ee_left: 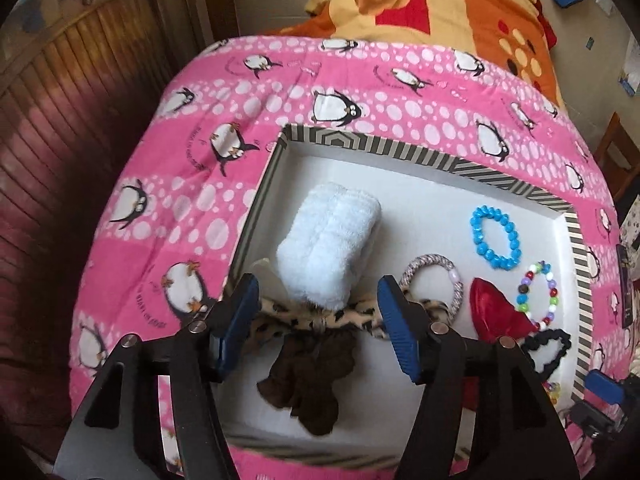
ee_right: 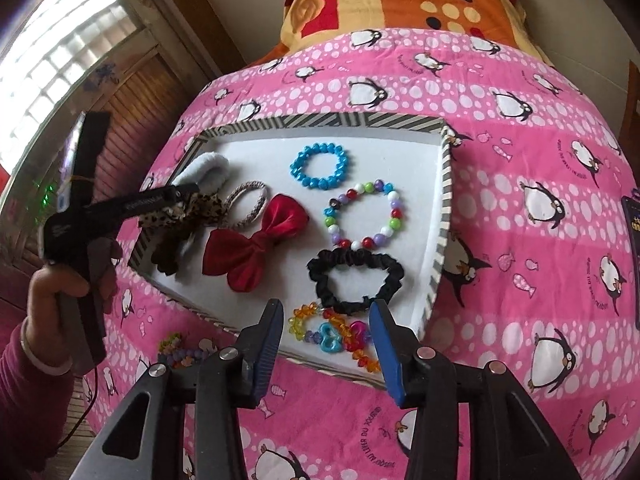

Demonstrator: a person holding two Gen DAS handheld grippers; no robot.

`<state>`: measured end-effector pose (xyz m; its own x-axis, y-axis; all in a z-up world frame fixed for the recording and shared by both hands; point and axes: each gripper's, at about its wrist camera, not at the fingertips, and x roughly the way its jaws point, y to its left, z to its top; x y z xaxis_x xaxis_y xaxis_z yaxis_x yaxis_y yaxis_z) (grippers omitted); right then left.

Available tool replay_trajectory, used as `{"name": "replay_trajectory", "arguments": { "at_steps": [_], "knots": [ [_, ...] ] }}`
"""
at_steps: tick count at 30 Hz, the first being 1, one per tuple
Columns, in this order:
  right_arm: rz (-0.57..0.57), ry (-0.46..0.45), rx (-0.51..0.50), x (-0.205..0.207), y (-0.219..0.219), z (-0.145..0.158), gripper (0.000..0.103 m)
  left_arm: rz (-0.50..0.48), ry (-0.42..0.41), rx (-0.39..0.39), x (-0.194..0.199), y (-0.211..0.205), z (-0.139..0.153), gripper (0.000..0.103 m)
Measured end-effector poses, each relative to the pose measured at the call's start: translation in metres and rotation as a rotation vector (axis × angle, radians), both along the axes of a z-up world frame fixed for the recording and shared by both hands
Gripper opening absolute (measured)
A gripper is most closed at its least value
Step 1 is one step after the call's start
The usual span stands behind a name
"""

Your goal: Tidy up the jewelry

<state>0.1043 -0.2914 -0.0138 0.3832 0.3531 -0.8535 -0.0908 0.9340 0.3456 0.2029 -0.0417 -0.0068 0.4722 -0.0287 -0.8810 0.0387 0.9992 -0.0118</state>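
Note:
A striped-rim tray (ee_left: 400, 149) with a white floor lies on the pink penguin quilt. My left gripper (ee_left: 318, 286) is open above a leopard-print bow (ee_left: 320, 320) with brown tails, its pads clear of it. A pale blue fluffy roll (ee_left: 330, 240) lies just beyond. In the right wrist view my right gripper (ee_right: 325, 310) is open over a translucent coloured bead bracelet (ee_right: 332, 336) that rests in the tray's near corner (ee_right: 430, 312). The tray also holds a blue bead bracelet (ee_right: 318, 168), a multicolour bead bracelet (ee_right: 364, 216), a black scrunchie (ee_right: 356, 280), a red bow (ee_right: 256, 248) and a grey hair tie (ee_right: 246, 208).
Another bead bracelet (ee_right: 180, 350) lies on the quilt (ee_right: 520, 200) left of the tray's near edge. A hand (ee_right: 60, 280) in a dark red sleeve holds the left gripper (ee_right: 186, 196) at the tray's left side. An orange blanket (ee_left: 440, 4) is heaped behind, wooden panelling (ee_left: 60, 100) to the left.

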Motion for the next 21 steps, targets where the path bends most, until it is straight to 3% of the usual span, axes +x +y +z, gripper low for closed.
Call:
{"name": "replay_trajectory", "arguments": {
  "at_steps": [9, 21],
  "knots": [
    [0.042, -0.03, -0.05, -0.017, 0.02, 0.007, 0.043, -0.018, -0.051, -0.008, -0.054, -0.002, 0.028, 0.062],
    [0.041, -0.086, -0.102, -0.053, 0.026, 0.022, 0.043, -0.031, -0.082, -0.003, -0.12, -0.013, 0.037, 0.062]
  ]
}}
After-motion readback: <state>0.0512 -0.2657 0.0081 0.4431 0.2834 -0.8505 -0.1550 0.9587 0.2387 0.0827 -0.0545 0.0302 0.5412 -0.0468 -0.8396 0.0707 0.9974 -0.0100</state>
